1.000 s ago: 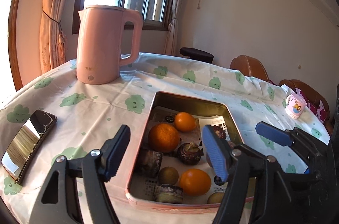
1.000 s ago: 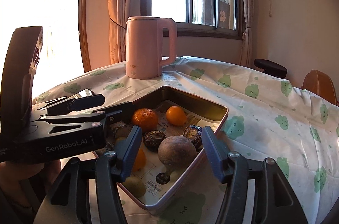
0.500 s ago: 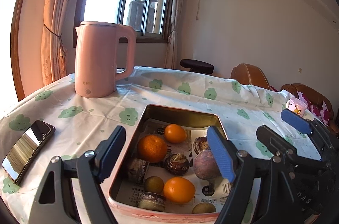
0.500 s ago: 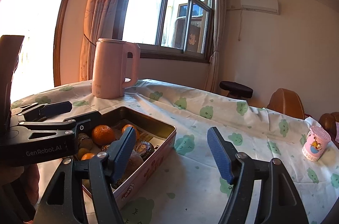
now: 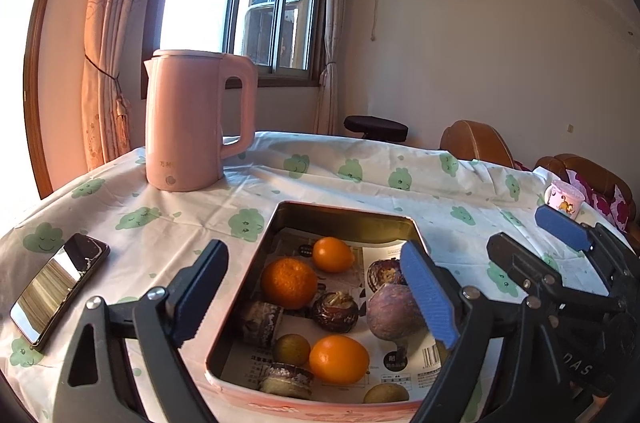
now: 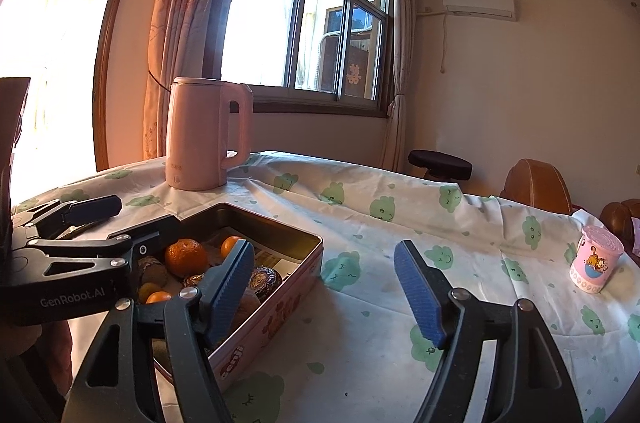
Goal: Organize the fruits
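Note:
A pink tin (image 5: 344,213) lined with printed paper holds several fruits: a mandarin (image 5: 288,281), two smooth oranges (image 5: 339,359), a round purple fruit (image 5: 394,311), dark mangosteen-like fruits (image 5: 335,311) and small brown ones (image 5: 291,349). My left gripper (image 5: 316,295) hovers over the tin's near end. Its jaws are opening and grip nothing. My right gripper (image 6: 326,293) is over the tablecloth just right of the tin (image 6: 272,319). Its jaws are also opening, with only cloth between the fingers. Each gripper shows in the other's view: the right gripper (image 5: 540,247), the left gripper (image 6: 120,219).
A tall pink kettle (image 5: 196,119) stands behind the tin near the window. A phone (image 5: 56,287) lies at the table's left edge. A small pink cup (image 6: 596,265) stands far right on the cloth. Brown chairs (image 6: 536,187) and a black stool (image 6: 440,159) ring the far side.
The purple fruit that sat between my right fingers now lies in the tin. My right gripper has swung right, off the tin. Both pairs of jaws have widened.

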Demonstrator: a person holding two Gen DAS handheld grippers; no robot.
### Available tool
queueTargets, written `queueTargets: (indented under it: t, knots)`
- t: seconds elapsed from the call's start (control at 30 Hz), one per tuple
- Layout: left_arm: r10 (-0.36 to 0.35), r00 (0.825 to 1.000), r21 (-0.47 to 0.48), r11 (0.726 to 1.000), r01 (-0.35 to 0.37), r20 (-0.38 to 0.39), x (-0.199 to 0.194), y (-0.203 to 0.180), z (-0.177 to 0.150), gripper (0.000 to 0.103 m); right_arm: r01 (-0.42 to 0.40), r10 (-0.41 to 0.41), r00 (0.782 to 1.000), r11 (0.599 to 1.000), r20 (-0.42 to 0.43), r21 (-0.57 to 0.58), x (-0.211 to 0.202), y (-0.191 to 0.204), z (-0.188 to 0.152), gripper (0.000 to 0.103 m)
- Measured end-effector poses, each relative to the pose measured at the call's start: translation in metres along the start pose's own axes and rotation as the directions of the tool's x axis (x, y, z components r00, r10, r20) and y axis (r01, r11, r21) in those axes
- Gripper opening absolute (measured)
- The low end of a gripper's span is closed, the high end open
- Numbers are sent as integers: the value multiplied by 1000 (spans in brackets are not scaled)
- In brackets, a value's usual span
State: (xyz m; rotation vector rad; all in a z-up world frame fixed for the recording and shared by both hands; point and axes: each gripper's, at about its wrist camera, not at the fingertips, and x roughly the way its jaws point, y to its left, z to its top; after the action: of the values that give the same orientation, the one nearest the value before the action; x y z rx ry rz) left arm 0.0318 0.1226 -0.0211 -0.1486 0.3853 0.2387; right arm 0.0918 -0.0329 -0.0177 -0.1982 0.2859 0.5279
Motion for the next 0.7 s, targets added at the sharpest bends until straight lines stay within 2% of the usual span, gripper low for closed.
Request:
queueTargets:
  t: [0.17,0.27,0.37,0.7]
  knots:
    - [10,1000,13,1000,-10,1,0,-2,0,94,-1,1,1000,1000,5,26,-1,-5,0,79]
    - [18,1000,13,1000,-18,7,-1,-2,0,100,0,0,1000,999,7,36,-1,-6,-1,84]
    - [18,1000,16,1000,-18,10,-2,-2,0,100,0,-1,1000,999,8,44,-1,-7,-1,87]
    - [24,1000,13,1000,-24,11,-2,-2,0,102,-5,5,1000,998,1,63,-1,-11,-1,91]
